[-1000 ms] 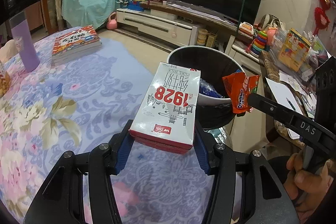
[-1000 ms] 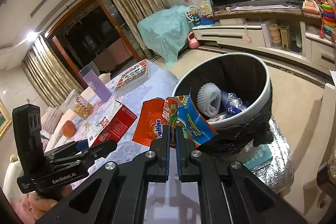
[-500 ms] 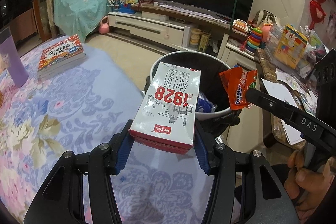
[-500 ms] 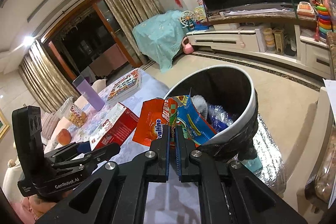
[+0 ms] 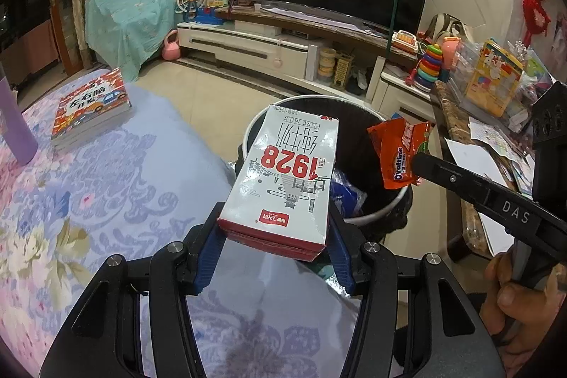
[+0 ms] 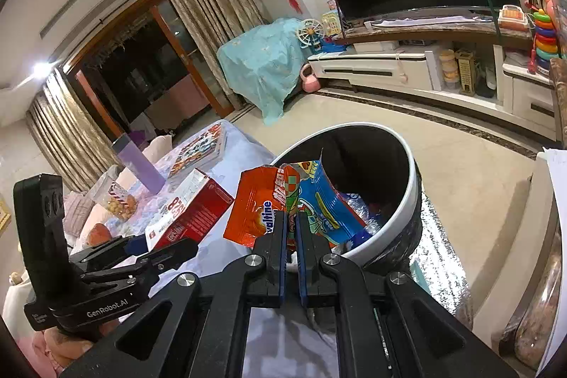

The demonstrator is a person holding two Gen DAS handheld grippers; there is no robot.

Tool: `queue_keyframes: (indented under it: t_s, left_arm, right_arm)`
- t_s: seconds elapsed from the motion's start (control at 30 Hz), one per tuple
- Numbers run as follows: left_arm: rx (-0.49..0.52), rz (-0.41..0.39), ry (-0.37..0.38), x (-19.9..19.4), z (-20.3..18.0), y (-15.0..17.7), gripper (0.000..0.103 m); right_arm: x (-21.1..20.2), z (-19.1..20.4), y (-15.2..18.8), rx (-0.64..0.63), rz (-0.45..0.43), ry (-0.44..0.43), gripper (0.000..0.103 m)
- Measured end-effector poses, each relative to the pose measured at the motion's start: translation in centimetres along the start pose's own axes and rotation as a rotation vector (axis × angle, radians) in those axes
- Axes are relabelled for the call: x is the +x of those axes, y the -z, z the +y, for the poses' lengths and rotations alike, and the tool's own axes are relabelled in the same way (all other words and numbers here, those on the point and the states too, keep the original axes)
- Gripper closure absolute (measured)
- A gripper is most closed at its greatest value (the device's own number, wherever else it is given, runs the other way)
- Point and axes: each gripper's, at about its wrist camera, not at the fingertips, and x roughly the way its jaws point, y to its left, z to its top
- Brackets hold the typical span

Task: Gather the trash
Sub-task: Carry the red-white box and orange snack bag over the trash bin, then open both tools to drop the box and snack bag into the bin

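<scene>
1. Two grippers, one item each.
2. Left gripper [image 5: 274, 241]: blue pads clamp one milk carton [image 5: 283, 179] by its sides, far end over the near rim of the bin [image 5: 375, 218].
3. Right gripper [image 6: 291, 229]: jaws nearly touching, pinching one orange-and-blue wrapper [image 6: 283, 204], held at the bin [image 6: 397, 215] rim.
4. One bin, white rim, black liner; inside are blue and clear plastic scraps, count unclear.
5. Table [image 5: 106, 201]: one book stack [image 5: 90, 108], one purple cup [image 6: 138, 165], one snack jar [image 6: 117, 199].

One milk carton [image 5: 283, 179], one snack wrapper [image 6: 283, 201], one bin [image 6: 397, 215], two tools [image 5: 273, 236].
</scene>
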Motion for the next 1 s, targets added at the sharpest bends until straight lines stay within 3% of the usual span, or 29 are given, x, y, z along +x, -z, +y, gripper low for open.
queue_keyframes:
  t_s: [1.0]
  left_arm:
    - [0.055, 0.069, -0.005, 5.3, -1.7, -2.7, 0.050]
  right_arm:
    - [3.3, -2.2, -2.4, 0.012, 0.071, 0.053, 0.097]
